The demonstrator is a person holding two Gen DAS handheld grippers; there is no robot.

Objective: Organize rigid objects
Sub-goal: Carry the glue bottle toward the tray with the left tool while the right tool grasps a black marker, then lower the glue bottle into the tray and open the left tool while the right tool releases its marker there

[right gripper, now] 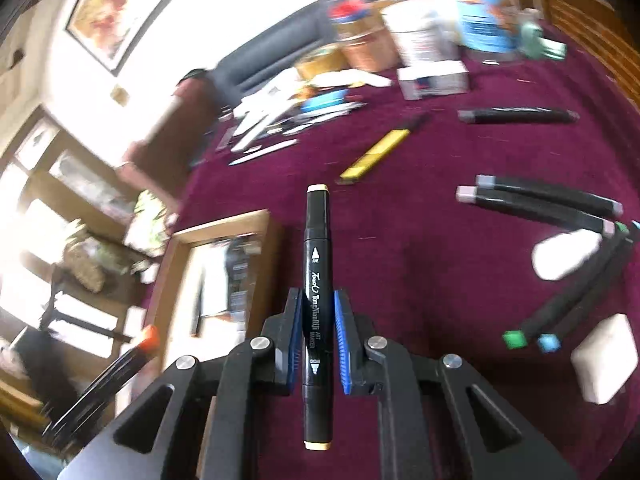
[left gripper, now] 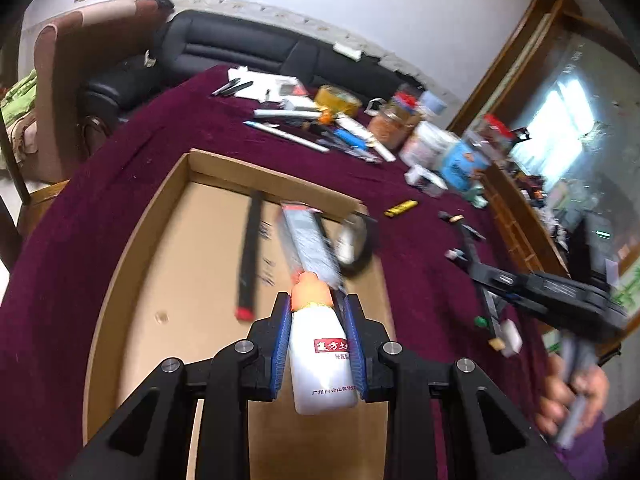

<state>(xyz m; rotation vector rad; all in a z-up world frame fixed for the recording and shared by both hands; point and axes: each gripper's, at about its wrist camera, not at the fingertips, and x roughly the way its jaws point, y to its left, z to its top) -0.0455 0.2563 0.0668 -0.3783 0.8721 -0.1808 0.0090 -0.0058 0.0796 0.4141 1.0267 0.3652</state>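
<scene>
A: What's the left gripper (left gripper: 318, 312) got?
B: Clamped on a white bottle (left gripper: 322, 364), above the cardboard tray (left gripper: 160, 240)
A: And the right gripper (right gripper: 318, 308)?
B: Closed on a black marker (right gripper: 317, 280), tip toward twelve o'clock, over the maroon cloth (right gripper: 420, 260)

The box (left gripper: 168, 240) lies on the table (left gripper: 132, 136), w/ a marker (left gripper: 250, 252), a flat pack (left gripper: 310, 240) and a tape roll (left gripper: 354, 246) in it. Right of the box, a knife (right gripper: 376, 152) and more markers (right gripper: 540, 200) lie on the table; jars (left gripper: 400, 120) stand behind.
</scene>
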